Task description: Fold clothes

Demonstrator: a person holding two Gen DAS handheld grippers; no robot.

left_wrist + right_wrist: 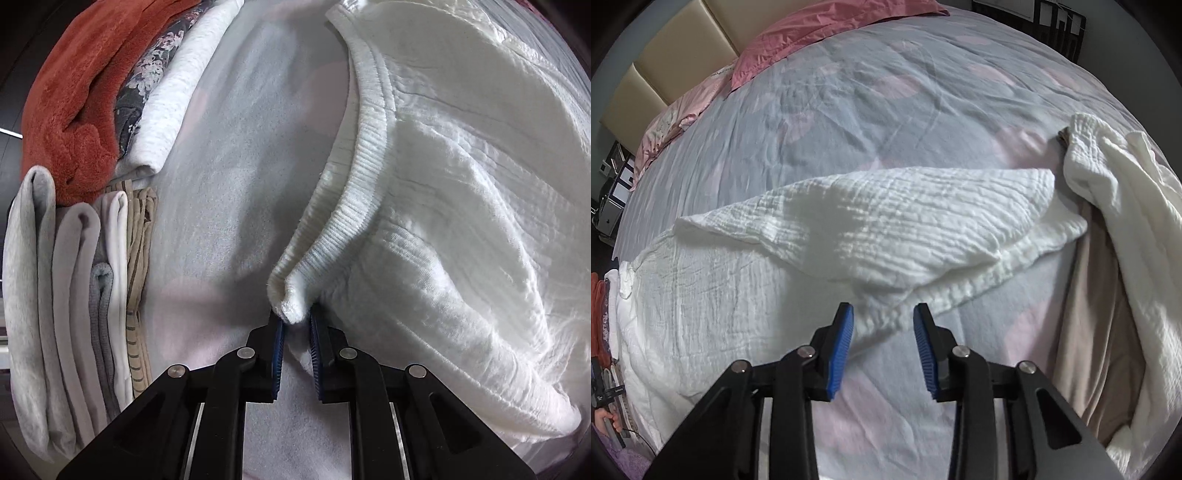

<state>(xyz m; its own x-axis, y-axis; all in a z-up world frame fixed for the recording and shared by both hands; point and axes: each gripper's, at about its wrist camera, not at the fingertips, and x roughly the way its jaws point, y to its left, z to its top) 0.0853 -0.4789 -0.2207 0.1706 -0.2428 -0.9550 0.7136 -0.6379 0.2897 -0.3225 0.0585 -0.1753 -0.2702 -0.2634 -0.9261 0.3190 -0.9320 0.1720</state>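
A white crinkled garment with a ribbed hem lies on the grey and pink bedspread. My left gripper is shut on a corner of that ribbed hem, the fabric pinched between its blue pads. In the right wrist view the same white garment is spread across the bed with one part folded over itself. My right gripper stands open just above the garment's near edge, with nothing held between its blue fingers.
Folded clothes are stacked at the left: a rust fleece, a floral piece, a white knit, grey and striped items. A loose white and beige pile lies at right. Pink pillows and a headboard are beyond.
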